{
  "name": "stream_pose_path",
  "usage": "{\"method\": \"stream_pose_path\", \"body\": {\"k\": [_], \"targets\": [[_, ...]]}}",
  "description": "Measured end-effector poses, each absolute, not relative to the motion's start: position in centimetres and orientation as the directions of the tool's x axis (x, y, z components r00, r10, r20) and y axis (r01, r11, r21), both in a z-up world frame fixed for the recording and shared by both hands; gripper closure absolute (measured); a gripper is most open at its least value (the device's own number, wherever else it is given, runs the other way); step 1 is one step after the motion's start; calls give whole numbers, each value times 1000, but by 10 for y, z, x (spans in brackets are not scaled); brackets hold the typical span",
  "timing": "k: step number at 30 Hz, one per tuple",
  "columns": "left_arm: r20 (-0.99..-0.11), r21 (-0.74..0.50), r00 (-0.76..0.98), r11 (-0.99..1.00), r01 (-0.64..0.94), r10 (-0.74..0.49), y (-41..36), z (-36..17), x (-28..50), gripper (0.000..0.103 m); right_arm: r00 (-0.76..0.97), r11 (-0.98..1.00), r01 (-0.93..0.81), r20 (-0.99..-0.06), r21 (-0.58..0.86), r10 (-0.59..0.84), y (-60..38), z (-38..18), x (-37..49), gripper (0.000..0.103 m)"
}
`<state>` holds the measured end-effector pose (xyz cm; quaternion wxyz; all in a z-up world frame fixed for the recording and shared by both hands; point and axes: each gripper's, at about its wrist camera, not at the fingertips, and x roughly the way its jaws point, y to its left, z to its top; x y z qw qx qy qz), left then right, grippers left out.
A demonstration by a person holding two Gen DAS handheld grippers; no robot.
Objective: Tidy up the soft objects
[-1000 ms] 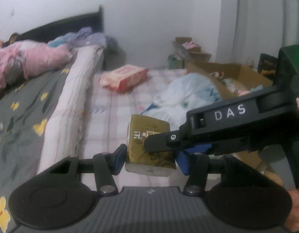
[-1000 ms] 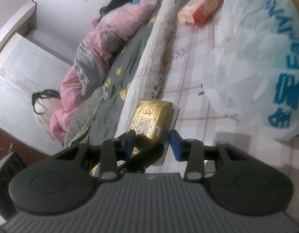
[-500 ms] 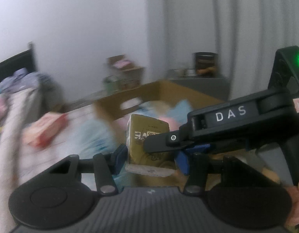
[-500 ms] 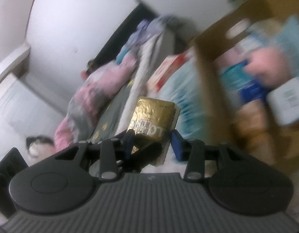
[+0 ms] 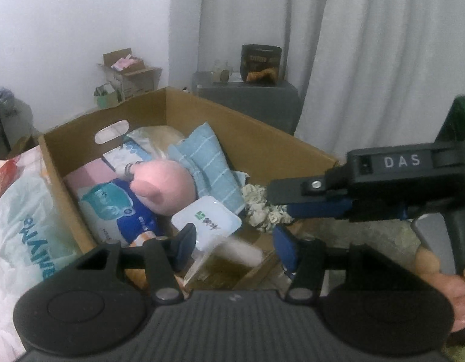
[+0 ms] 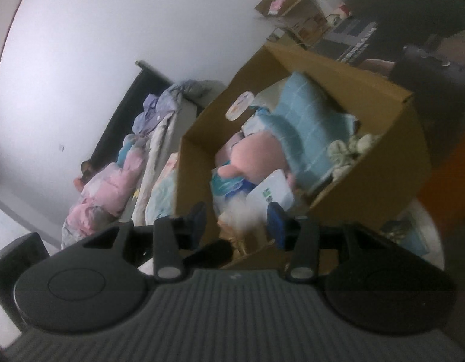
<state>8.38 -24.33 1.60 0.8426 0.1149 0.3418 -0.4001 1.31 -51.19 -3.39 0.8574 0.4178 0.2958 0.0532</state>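
Both fingers of the left gripper (image 5: 235, 246) stand apart at lower centre, a blurred gold tissue pack (image 5: 220, 267) loose between them over the cardboard box (image 5: 262, 147). Right wrist view: right gripper (image 6: 237, 221) spread wide, the pack (image 6: 243, 220) blurred between, box (image 6: 380, 175) mid-frame.

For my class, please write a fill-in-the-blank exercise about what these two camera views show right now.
1. The soft things are gathered inside a brown ____ box.
2. The round plush toy in the box is ____ in colour.
3. The folded towel beside the plush toy is light ____ with pale stripes.
4. The left tongs and the right tongs both stand ____ over the box.

Missing words: cardboard; pink; blue; open
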Motion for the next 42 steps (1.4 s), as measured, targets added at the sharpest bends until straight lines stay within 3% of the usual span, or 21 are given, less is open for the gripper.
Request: {"method": "stream_pose_path", "body": {"k": [6,14,19,22,24,30,36,42], "targets": [[-645,-109,482,695,710,-593,-220,28,85,40,828,631,147,-444,762,343,-517,-35,8,58],[-596,-150,563,768,623,-572,-169,48,70,19,843,660,117,-426,742,329,-502,-15,-2,56],[-593,-163,610,820,548,-525,-136,51,59,7,844,711,82,-428,699,323,-479,-3,-4,47],[-595,-141,652,860,491,-470,-119,49,49,1,853,769,72,-439,636,283,-458,5,-9,36],[-600,-121,685,893,433,-413,-107,47,41,0,857,796,61,-440,603,268,-445,9,-13,28],[-635,-70,742,973,220,-214,-80,38,20,0,838,826,-7,-448,564,312,-406,17,-22,22],[-627,-63,762,985,161,-164,-71,32,2,0,827,870,-36,-475,491,302,-380,23,-39,13],[-622,31,777,989,143,-93,-84,29,-12,0,821,900,-21,-506,435,264,-372,19,-57,4]]}}
